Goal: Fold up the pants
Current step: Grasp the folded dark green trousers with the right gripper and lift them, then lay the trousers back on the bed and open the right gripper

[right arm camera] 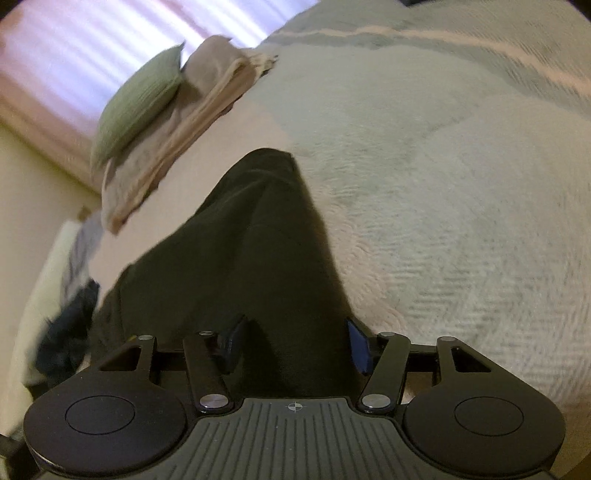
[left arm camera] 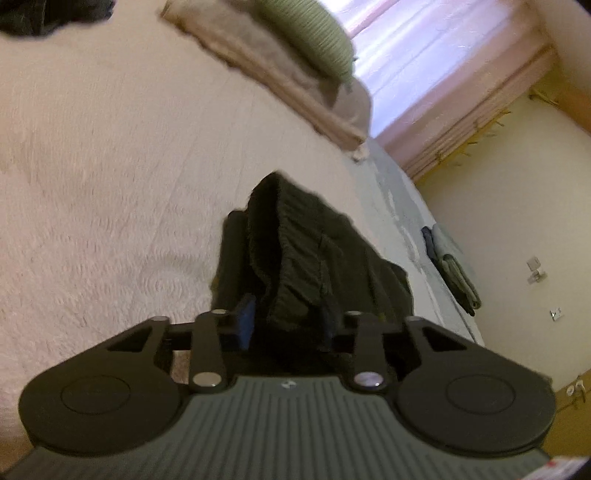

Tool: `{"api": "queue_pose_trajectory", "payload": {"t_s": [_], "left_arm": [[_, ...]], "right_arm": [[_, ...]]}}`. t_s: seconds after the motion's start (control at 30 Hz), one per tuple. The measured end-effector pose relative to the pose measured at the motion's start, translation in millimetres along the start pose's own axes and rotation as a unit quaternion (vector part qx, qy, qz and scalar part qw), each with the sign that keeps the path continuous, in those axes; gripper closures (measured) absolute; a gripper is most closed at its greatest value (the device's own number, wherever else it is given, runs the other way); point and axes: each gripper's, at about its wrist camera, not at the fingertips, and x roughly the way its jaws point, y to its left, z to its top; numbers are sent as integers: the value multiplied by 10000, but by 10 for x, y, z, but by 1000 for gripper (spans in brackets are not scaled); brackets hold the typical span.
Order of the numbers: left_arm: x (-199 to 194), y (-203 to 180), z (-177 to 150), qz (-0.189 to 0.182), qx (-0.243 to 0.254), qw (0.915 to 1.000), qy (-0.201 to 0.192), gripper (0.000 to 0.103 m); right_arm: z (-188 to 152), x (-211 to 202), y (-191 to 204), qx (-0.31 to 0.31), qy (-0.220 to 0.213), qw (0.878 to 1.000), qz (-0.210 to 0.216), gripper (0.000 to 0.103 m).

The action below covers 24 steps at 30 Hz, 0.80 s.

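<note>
The dark pants (left arm camera: 314,254) rise in a bunched fold off the pale bedspread (left arm camera: 110,166), and my left gripper (left arm camera: 286,315) is shut on them. Its blue left pad (left arm camera: 245,317) shows; cloth hides the right one. In the right wrist view the pants (right arm camera: 258,240) run from a narrow far end back between the jaws of my right gripper (right arm camera: 295,334). Those jaws stand wide, with a blue pad (right arm camera: 356,343) on either side of the cloth and no squeeze that I can see. The cloth spreads left over the bedspread (right arm camera: 443,203).
A green pillow (left arm camera: 314,33) (right arm camera: 136,107) lies on a folded beige blanket (left arm camera: 280,85) (right arm camera: 177,147) at the bed's far end by the curtained window. Another dark garment (left arm camera: 44,14) lies at the top left. Folded clothes (left arm camera: 454,273) sit on the bed's edge.
</note>
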Motion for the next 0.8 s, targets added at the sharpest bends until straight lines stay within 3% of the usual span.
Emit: {"api": "queue_pose_trajectory", "payload": {"t_s": [0.07, 0.23, 0.37, 0.43, 0.53, 0.57, 0.6, 0.67, 0.8], "left_arm": [[-93, -22, -23, -67, 28, 9999, -114, 82], [-10, 67, -125, 165, 64, 9997, -162, 79], [1, 36, -76, 253, 177, 9995, -74, 76], [-126, -122, 23, 330, 610, 9973, -234, 78], [-261, -352, 217, 747, 1300, 9865, -652, 79], [-240, -420, 299, 811, 1448, 9835, -715, 79], [-164, -511, 400, 866, 1586, 9810, -712, 79], [14, -696, 524, 797, 1900, 9765, -636, 80], [593, -983, 610, 1068, 2518, 9614, -308, 88]], "right_arm": [[-24, 2, 78, -364, -15, 9993, -51, 48], [-75, 163, 178, -1170, 79, 9927, -299, 47], [-24, 171, 150, -1196, 206, 9922, -301, 47], [25, 35, 182, -1420, -28, 9893, -335, 47], [121, -181, 291, -2043, -754, 9737, -675, 47], [169, -206, 331, -2220, -951, 9678, -715, 52], [233, -202, 381, -2387, -1055, 9629, -684, 71], [345, -100, 466, -2580, -1047, 9588, -560, 90], [445, 248, 616, -3106, -1054, 9428, -603, 94]]}}
